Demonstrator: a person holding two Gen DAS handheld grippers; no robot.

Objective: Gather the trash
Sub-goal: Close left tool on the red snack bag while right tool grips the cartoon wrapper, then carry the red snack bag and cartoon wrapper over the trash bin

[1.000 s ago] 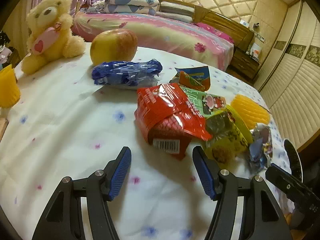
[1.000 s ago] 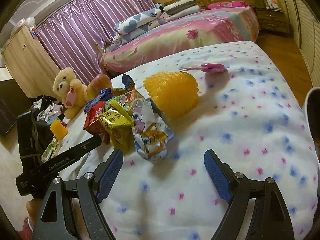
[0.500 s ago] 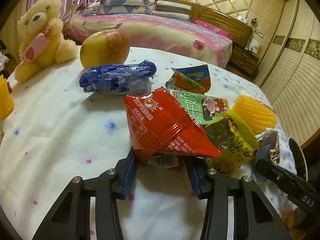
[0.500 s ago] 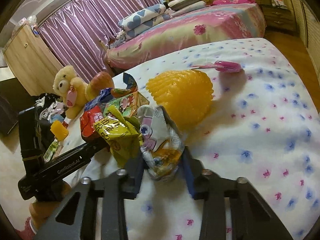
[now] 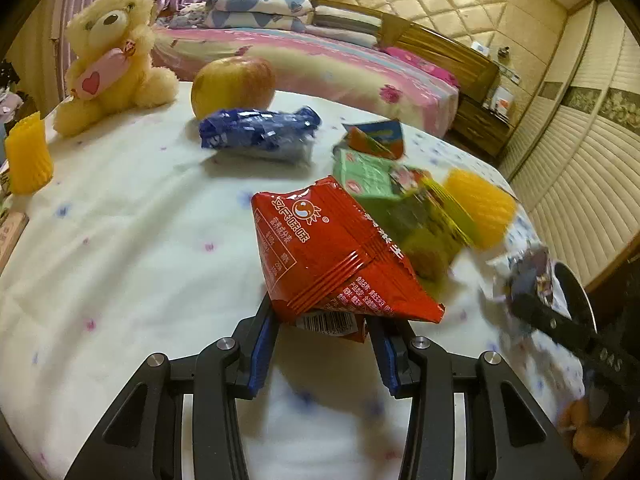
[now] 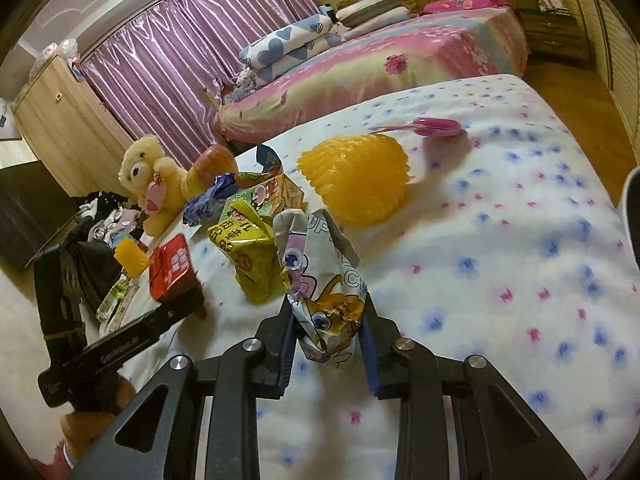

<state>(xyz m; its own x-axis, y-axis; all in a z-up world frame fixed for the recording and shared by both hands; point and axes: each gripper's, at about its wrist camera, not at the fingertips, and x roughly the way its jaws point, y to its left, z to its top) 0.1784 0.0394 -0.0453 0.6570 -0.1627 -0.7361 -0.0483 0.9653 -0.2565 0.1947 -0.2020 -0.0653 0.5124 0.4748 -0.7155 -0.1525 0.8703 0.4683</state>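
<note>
My left gripper (image 5: 322, 332) is shut on a red snack wrapper (image 5: 332, 256) and holds it above the flowered tablecloth (image 5: 120, 264). My right gripper (image 6: 326, 322) is shut on a crumpled cartoon-print wrapper (image 6: 320, 276), also lifted off the cloth. The red wrapper also shows in the right wrist view (image 6: 172, 266), and the cartoon wrapper shows at the right of the left wrist view (image 5: 528, 276). On the table lie a yellow-green wrapper (image 6: 248, 252), a green carton (image 6: 264, 196), a blue wrapper (image 5: 260, 136) and a torn colourful packet (image 5: 376, 138).
A teddy bear (image 5: 108, 56), an apple (image 5: 234, 86) and two yellow foam fruit nets (image 6: 356, 178) (image 5: 26, 160) sit on the table. A pink object (image 6: 436, 126) lies at the far edge. A dark round rim (image 5: 576, 292) stands off the table's right side. A bed (image 5: 320, 60) lies behind.
Both grippers closed, the left on the red wrapper and the right on the cartoon wrapper, and lifted them off the cloth. The yellow-green wrapper and carton shifted slightly.
</note>
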